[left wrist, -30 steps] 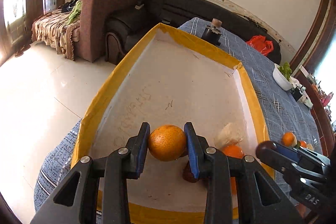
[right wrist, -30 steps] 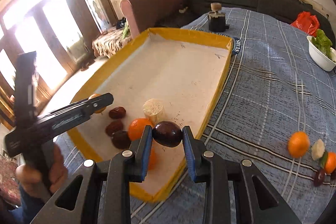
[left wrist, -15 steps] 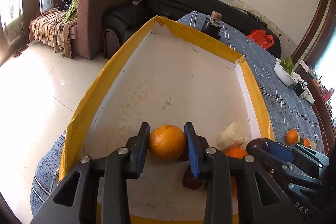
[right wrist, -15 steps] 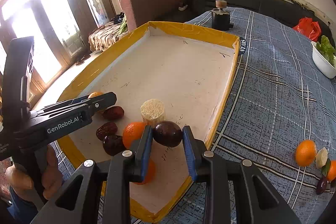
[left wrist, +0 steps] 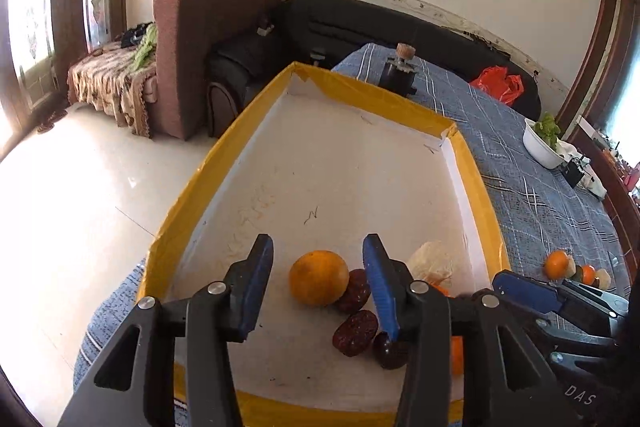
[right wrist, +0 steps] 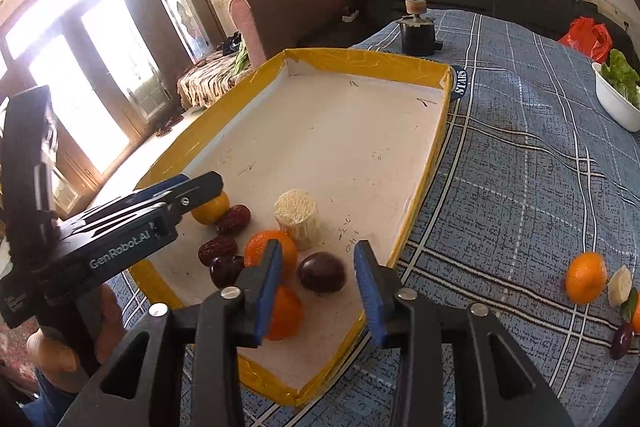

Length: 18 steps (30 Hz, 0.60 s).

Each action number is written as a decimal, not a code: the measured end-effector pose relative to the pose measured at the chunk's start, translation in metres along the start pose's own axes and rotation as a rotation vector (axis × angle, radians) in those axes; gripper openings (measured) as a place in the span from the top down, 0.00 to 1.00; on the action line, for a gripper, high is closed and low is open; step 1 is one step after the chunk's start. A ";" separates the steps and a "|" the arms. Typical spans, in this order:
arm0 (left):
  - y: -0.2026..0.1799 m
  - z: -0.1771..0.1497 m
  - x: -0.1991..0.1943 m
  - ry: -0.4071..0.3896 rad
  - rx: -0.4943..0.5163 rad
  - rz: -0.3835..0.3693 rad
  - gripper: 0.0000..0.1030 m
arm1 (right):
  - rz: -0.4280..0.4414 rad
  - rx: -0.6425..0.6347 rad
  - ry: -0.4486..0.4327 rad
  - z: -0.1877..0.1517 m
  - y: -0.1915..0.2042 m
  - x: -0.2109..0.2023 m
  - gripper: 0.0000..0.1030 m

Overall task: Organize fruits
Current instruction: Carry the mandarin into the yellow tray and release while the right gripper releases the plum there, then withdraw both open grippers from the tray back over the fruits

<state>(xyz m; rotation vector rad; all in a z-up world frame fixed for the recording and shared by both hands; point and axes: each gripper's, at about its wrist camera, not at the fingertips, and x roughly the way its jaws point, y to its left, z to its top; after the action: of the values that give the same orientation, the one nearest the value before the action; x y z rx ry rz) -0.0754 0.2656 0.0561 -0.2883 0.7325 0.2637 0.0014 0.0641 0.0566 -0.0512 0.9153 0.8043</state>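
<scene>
Fruits (right wrist: 320,271) lie in tray (right wrist: 424,171) between just-opened hand-held grippers.

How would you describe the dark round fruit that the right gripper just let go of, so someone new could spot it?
Find the yellow-rimmed tray on the blue plaid cloth, then its near corner where the fruit is heaped. The dark plum lies there between the just-opened jaws of the right gripper. It is smooth, round and purple-black, unlike the wrinkled red dates and the oranges beside it.
</scene>
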 end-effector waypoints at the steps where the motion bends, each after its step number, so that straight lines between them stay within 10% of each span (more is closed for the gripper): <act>1: -0.001 0.000 -0.004 -0.014 0.004 0.010 0.55 | 0.004 0.002 0.000 0.000 0.000 -0.001 0.59; 18: -0.046 -0.003 -0.046 -0.173 0.126 0.155 0.42 | 0.019 0.088 -0.093 -0.026 -0.030 -0.066 0.59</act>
<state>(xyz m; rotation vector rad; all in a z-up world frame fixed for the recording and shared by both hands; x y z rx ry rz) -0.0944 0.2160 0.0929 -0.0874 0.5981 0.3831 -0.0200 -0.0060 0.0793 0.0716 0.8630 0.7765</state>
